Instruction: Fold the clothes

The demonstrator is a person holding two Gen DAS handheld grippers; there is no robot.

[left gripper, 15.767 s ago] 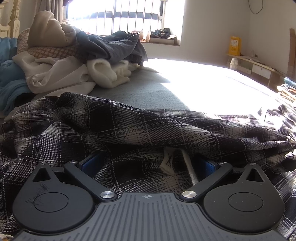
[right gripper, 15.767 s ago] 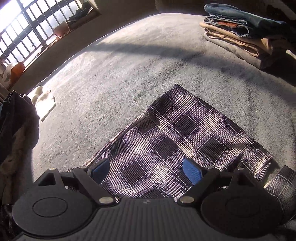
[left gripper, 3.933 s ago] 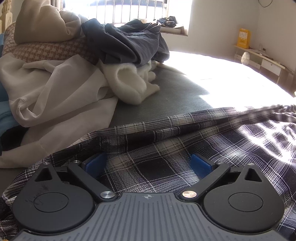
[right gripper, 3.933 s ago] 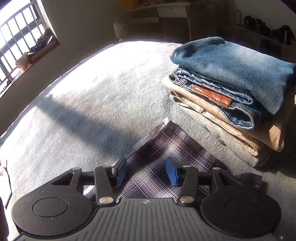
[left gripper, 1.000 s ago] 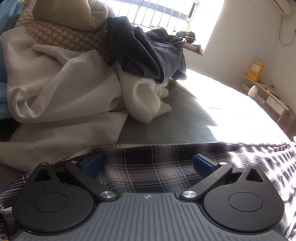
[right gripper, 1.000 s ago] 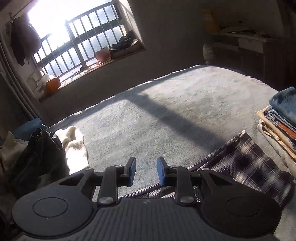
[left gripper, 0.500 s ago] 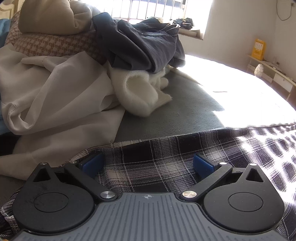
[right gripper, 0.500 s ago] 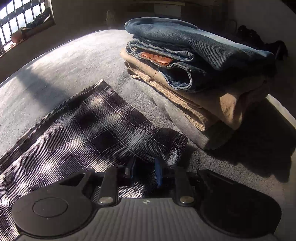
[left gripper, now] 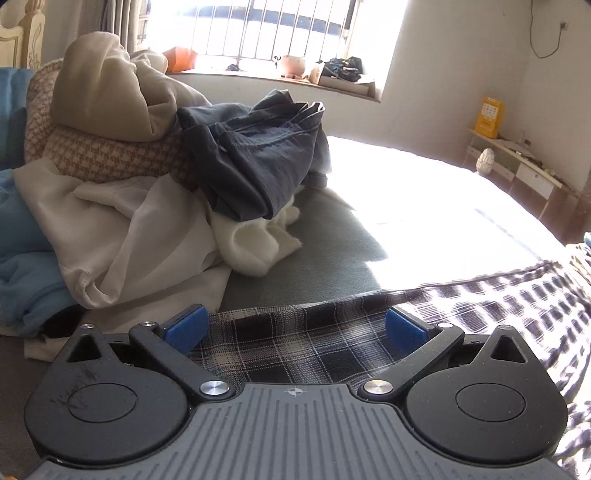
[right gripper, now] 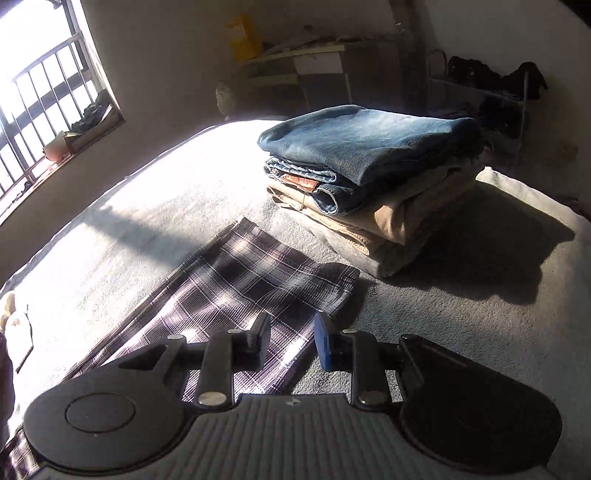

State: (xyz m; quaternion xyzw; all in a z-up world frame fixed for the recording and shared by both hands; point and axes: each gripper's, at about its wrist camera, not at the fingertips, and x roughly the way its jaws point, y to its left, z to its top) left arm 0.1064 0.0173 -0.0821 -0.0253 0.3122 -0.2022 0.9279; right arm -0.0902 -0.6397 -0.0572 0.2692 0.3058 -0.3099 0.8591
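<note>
A dark plaid garment [left gripper: 314, 343] lies spread flat on the grey bed. In the left wrist view my left gripper [left gripper: 295, 325] hovers over its near edge, jaws wide apart, with the cloth under the blue pads [left gripper: 186, 325] and no grip on it. In the right wrist view the plaid garment's [right gripper: 258, 280] far end lies below my right gripper [right gripper: 291, 338]. Its jaws stand a narrow gap apart and are opening. The cloth's right edge shows under the gap, and nothing is pinched between the pads.
A heap of unfolded clothes [left gripper: 147, 192], cream, beige and dark blue, fills the left of the bed. A folded stack of jeans and tan trousers [right gripper: 369, 177] stands just past the plaid's end. A barred window [left gripper: 277, 33] and low shelves [left gripper: 517, 166] line the walls.
The left gripper has risen, so less of the plaid cloth shows under it. The right gripper swung from facing the window to the folded stack, then drew back, and its jaws widened slightly.
</note>
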